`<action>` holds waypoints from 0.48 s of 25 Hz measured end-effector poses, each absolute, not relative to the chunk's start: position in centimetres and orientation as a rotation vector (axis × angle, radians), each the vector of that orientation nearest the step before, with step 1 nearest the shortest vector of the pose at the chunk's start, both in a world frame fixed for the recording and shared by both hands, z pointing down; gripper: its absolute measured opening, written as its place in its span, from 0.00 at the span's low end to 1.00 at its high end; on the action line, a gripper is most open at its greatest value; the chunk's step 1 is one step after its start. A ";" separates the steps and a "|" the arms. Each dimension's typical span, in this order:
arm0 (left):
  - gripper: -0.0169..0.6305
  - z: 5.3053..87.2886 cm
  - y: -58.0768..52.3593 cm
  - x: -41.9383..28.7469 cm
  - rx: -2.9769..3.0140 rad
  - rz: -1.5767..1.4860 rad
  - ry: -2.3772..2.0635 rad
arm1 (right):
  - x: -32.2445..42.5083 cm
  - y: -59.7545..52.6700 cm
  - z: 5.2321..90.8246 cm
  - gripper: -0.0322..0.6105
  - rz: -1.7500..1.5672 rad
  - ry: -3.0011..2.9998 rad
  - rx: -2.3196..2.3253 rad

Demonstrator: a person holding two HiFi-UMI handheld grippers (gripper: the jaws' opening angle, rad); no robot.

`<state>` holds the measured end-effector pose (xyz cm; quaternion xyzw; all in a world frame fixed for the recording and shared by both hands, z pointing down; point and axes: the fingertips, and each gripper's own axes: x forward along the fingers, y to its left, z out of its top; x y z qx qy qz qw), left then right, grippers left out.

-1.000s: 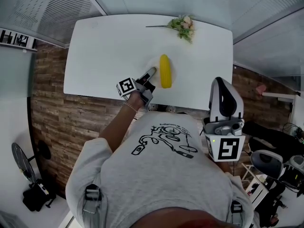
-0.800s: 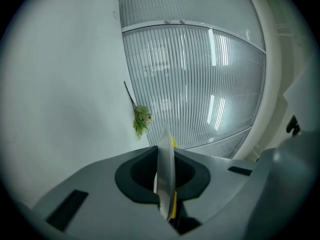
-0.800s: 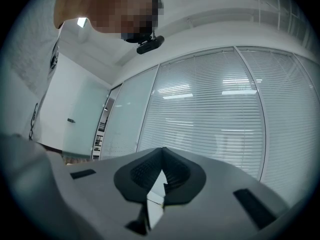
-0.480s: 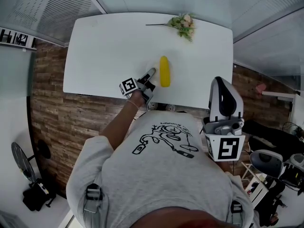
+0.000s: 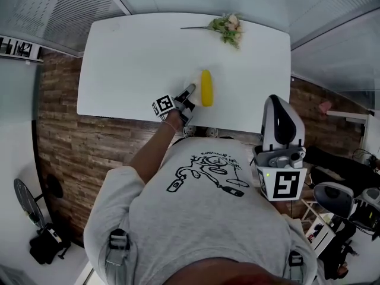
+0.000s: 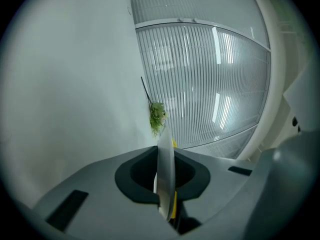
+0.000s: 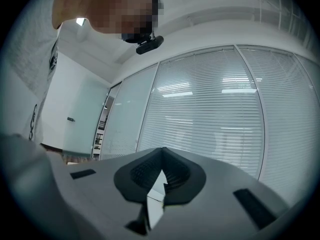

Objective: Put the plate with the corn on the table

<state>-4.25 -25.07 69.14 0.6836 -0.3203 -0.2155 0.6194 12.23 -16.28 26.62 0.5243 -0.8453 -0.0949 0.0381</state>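
A yellow corn cob (image 5: 206, 88) lies on a white plate (image 5: 196, 91) that barely stands out from the white table (image 5: 130, 58), near its front edge. My left gripper (image 5: 190, 90) is shut on the plate's near rim. In the left gripper view the thin plate edge (image 6: 165, 169) stands upright between the jaws of the left gripper (image 6: 167, 204), with the corn (image 6: 173, 210) showing yellow behind it. My right gripper (image 5: 275, 104) is held upright beside the person's right side, away from the table. In its own view the right gripper (image 7: 159, 184) is shut with nothing in it.
A sprig of flowers (image 5: 227, 29) lies at the table's far edge, also seen as a green sprig (image 6: 157, 116) ahead of the left jaws. Wood floor (image 5: 71, 141) runs along the table's near side. A fan (image 5: 27, 203) stands lower left, chairs (image 5: 338, 198) at right.
My left gripper with the plate has edged slightly to the right, and the corn looks a little smaller. The right gripper has stayed where it was.
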 end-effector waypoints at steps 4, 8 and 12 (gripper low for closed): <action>0.08 70.3 -24.9 -3.9 1.567 -0.481 -0.737 | 12.4 -16.4 26.7 0.06 -0.289 -2.583 1.613; 0.08 71.0 -25.0 -3.4 1.560 -0.482 -0.726 | 12.3 -16.3 26.8 0.06 -0.288 -2.579 1.610; 0.08 71.8 -25.1 -2.8 1.555 -0.454 -0.733 | 12.1 -16.3 26.8 0.06 -0.288 -2.572 1.606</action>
